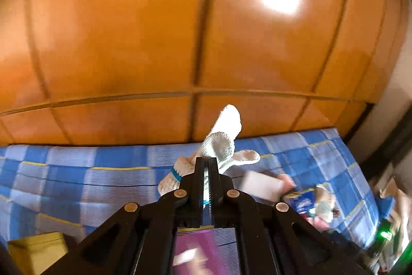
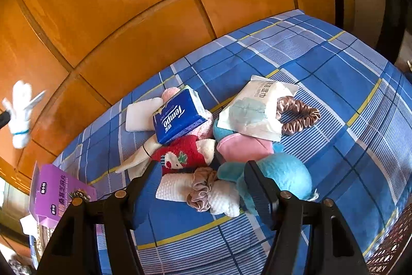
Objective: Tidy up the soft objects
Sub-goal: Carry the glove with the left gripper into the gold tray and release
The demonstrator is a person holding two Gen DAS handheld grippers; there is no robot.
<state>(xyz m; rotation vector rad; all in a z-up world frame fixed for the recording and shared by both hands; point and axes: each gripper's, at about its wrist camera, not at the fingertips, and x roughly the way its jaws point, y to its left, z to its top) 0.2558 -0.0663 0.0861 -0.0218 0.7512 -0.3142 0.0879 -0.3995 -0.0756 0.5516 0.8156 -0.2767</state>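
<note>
White knit glove (image 1: 221, 143) above bed's wardrobe-side edge (image 1: 103, 146)

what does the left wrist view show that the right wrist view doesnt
Only the left wrist view shows the left hand-held gripper up close, shut on the white knit glove, and a yellow box at the lower left.

Only the right wrist view shows the open right hand-held gripper over the pile: a rolled white towel banded by a beige scrunchie, a teal plush, a red knit piece and a brown scrunchie.

Both show the glove, the blue checked bedspread, the wooden wardrobe, the purple box and the blue tissue pack.
</note>
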